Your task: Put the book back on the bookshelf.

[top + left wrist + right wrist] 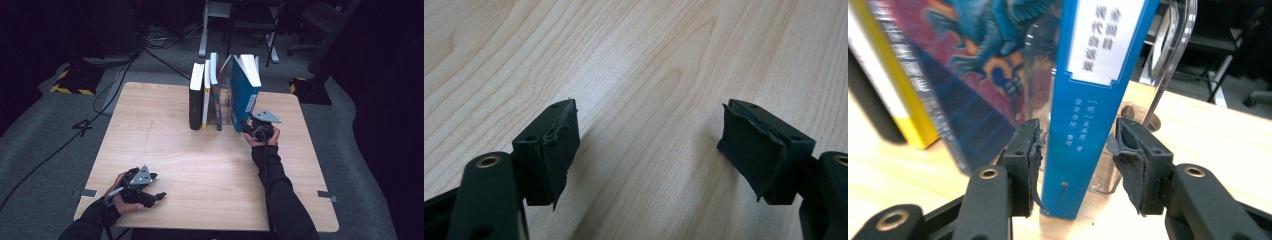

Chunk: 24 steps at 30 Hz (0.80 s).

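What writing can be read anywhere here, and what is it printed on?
"金圆目", "現代自選版": my unsure reading of the white label on the blue book's spine.
Smaller white characters lower on that spine: too small to read.
Writing on the yellow book: blurred.

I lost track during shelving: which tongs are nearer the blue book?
Right. The right tongs straddle the blue book spine; the left tongs rest far away at the table's near-left corner.
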Available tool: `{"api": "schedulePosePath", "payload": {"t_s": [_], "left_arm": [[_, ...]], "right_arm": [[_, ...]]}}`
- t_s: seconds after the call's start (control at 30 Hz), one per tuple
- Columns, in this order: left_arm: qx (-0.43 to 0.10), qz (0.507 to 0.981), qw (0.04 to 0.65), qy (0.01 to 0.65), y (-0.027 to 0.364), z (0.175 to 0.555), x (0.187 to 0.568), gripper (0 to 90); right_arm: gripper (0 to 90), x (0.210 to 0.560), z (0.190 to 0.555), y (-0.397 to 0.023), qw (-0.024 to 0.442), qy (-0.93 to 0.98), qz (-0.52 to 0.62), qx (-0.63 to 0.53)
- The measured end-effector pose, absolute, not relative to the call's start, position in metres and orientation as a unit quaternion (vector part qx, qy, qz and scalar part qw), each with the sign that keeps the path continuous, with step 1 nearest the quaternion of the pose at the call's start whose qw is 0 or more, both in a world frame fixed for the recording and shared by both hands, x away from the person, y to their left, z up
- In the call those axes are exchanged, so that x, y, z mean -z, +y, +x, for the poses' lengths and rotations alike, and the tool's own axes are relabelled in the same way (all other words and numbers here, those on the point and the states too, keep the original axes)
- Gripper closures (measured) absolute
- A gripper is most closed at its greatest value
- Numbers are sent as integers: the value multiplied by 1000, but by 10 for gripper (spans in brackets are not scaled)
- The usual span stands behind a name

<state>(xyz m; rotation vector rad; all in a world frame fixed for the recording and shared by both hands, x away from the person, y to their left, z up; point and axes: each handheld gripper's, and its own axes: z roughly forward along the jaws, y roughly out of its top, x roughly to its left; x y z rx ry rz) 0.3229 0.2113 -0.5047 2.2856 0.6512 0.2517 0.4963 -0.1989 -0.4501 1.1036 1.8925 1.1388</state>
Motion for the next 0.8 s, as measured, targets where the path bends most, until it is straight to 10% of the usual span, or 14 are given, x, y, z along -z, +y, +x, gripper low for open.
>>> {"api": "schedulePosePath", "payload": {"t_s": [0.8], "left_arm": [[-98, 889, 368, 255, 211, 323, 505, 233]], "right_arm": [[387, 421, 450, -227, 295, 793, 351, -401]]}}
